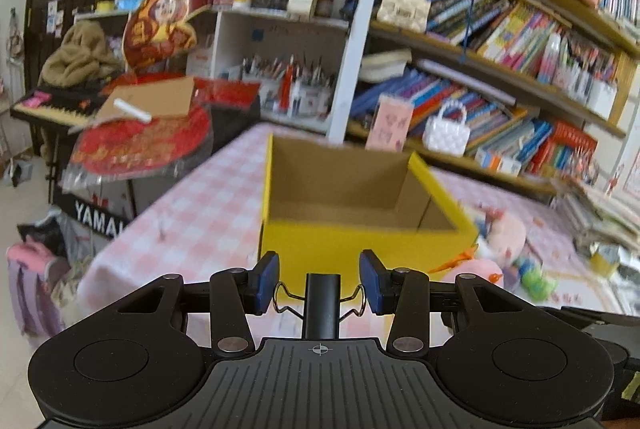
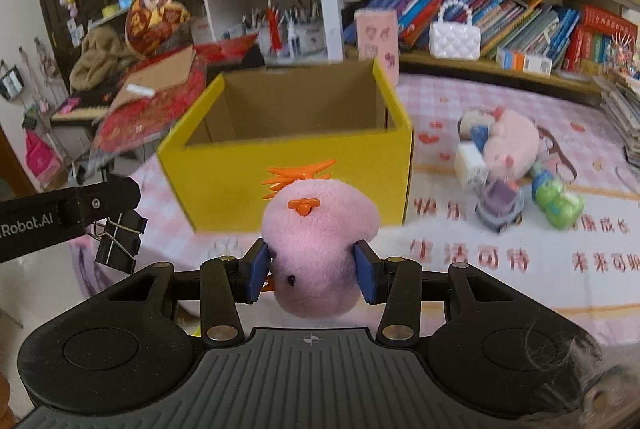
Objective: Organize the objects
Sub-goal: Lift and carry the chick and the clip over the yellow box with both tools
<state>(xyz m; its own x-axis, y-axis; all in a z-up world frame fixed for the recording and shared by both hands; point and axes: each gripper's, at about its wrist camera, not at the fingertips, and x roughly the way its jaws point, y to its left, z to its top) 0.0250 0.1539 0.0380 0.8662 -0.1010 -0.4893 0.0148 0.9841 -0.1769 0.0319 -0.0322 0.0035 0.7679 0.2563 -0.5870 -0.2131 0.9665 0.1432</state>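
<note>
An open yellow cardboard box [image 1: 360, 245] [image 2: 296, 173] stands on the pink checked table; what shows of its inside is bare. My left gripper [image 1: 319, 281] is shut on a black binder clip [image 1: 322, 305], held above the table just in front of the box; the clip also shows at the left of the right wrist view [image 2: 120, 241]. My right gripper [image 2: 312, 271] is shut on a pink plush toy with orange trim [image 2: 316, 237], held in front of the box's near wall.
More toys lie right of the box: a pink plush [image 2: 510, 145], a white cube [image 2: 472, 165], a purple toy car [image 2: 500, 205], a green toy [image 2: 558, 201]. Bookshelves [image 2: 500, 5] stand behind the table. A keyboard and clutter [image 1: 80, 109] stand at the left.
</note>
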